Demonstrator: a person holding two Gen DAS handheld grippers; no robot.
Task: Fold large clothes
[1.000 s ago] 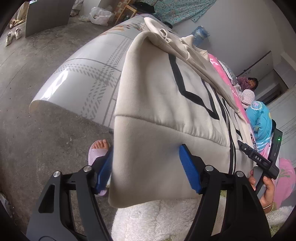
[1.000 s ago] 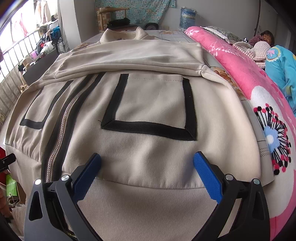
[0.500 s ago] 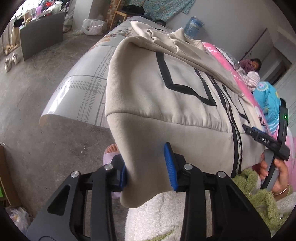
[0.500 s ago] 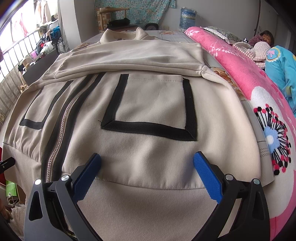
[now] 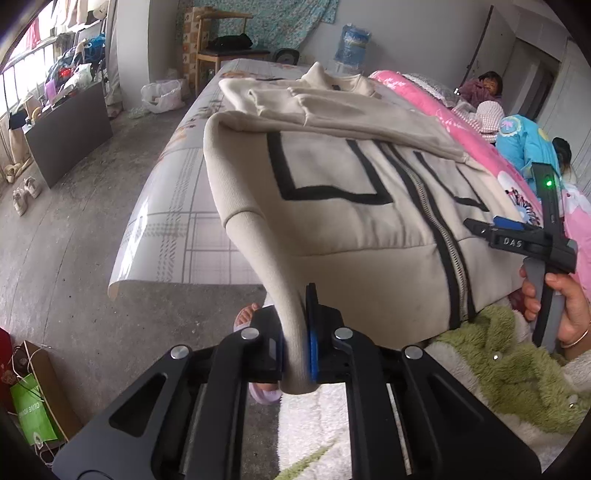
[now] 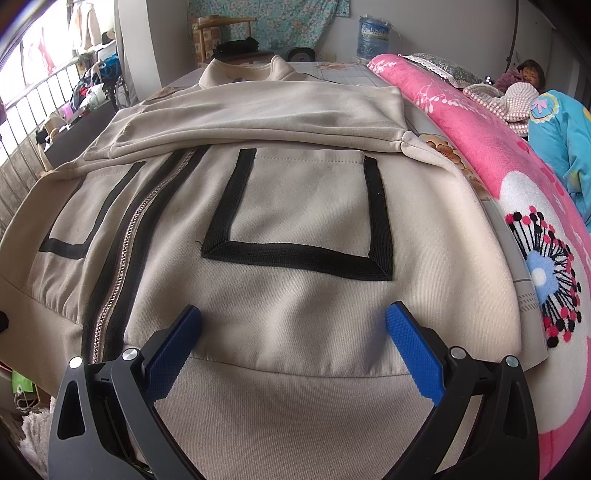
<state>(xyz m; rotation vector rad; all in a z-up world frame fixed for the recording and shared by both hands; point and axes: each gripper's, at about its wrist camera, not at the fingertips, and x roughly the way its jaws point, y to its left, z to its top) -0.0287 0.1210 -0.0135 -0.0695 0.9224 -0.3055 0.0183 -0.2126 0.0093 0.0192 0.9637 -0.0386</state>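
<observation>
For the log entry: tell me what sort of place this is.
Most likely a lived-in bedroom at home. A cream jacket lies spread on a bed beside a pink blanket, and clothes hang by the window above a bare concrete floor.

A pink blanket (image 6: 480, 147) lies beside a blue water jug (image 6: 373, 35) and wooden chair (image 5: 221, 40).

left wrist view sits low at the jacket's (image 5: 332, 192) hem corner, looking up its length; right wrist view hovers close over the same hem, facing the collar; both share the jacket (image 6: 295, 221).
</observation>
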